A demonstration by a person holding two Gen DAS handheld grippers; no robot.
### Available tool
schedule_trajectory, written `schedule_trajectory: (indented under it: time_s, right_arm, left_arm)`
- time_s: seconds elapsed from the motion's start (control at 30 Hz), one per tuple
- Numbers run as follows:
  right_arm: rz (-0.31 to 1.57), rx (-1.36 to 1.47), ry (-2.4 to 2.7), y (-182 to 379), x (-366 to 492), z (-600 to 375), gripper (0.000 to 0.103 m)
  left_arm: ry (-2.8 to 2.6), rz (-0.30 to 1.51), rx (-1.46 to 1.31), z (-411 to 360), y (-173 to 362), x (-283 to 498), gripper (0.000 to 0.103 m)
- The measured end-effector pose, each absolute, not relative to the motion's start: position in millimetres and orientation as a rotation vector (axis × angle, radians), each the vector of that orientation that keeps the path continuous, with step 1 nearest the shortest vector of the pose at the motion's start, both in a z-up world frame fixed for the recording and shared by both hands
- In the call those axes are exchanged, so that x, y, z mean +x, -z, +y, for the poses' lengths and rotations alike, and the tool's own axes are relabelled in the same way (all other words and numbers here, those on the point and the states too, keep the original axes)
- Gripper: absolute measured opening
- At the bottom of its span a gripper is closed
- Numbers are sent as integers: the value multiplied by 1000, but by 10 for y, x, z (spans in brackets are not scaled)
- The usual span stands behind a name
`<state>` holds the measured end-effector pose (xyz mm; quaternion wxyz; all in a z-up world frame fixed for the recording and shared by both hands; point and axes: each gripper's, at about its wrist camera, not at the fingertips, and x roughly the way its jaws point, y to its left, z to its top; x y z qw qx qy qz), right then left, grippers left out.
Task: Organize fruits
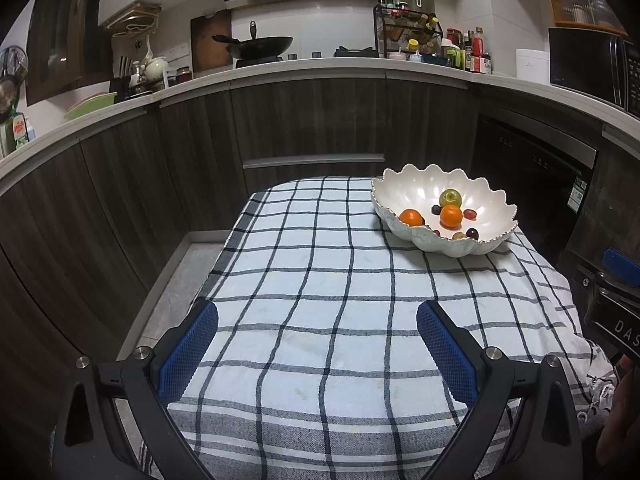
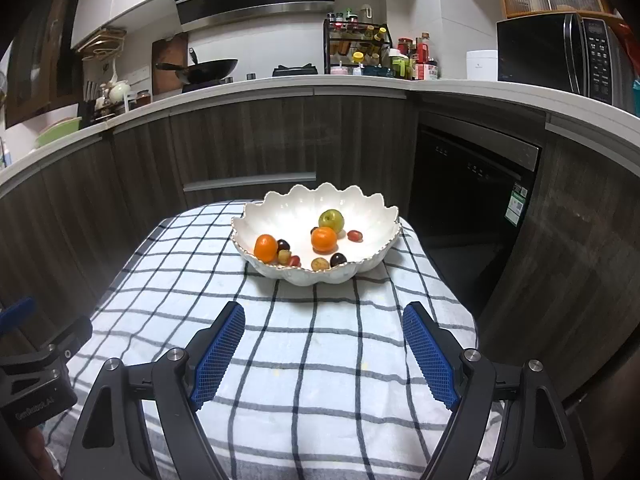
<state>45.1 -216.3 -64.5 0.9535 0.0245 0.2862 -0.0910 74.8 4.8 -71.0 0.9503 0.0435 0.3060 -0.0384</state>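
Fruit all sits in the white scalloped bowl (image 2: 316,236) at the far right of the checked cloth (image 2: 304,360): two oranges (image 2: 324,239), a green apple (image 2: 331,220), small grapes (image 2: 338,259). Left gripper (image 1: 318,344) and right gripper (image 2: 323,352) hang spread wide and empty, well short of it. Looks near done; for any further pick, drop the right one over the rim and close gently on one round fruit.

The checked cloth (image 2: 304,344) lay bare between the right gripper (image 2: 323,314) and the bowl (image 2: 372,258), leaving an unobstructed approach. The bowl's scalloped rim stood as the only barrier on the table, at its far right corner. The left gripper (image 1: 317,314) faced open cloth ahead.
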Motion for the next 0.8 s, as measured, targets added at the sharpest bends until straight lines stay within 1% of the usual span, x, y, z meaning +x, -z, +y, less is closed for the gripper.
schedule_trajectory:
  time_s: [0.8]
  right_arm:
    - [582, 56, 186, 645, 443, -2182, 82]
  left_arm:
    - [84, 628, 90, 14, 734, 735, 101]
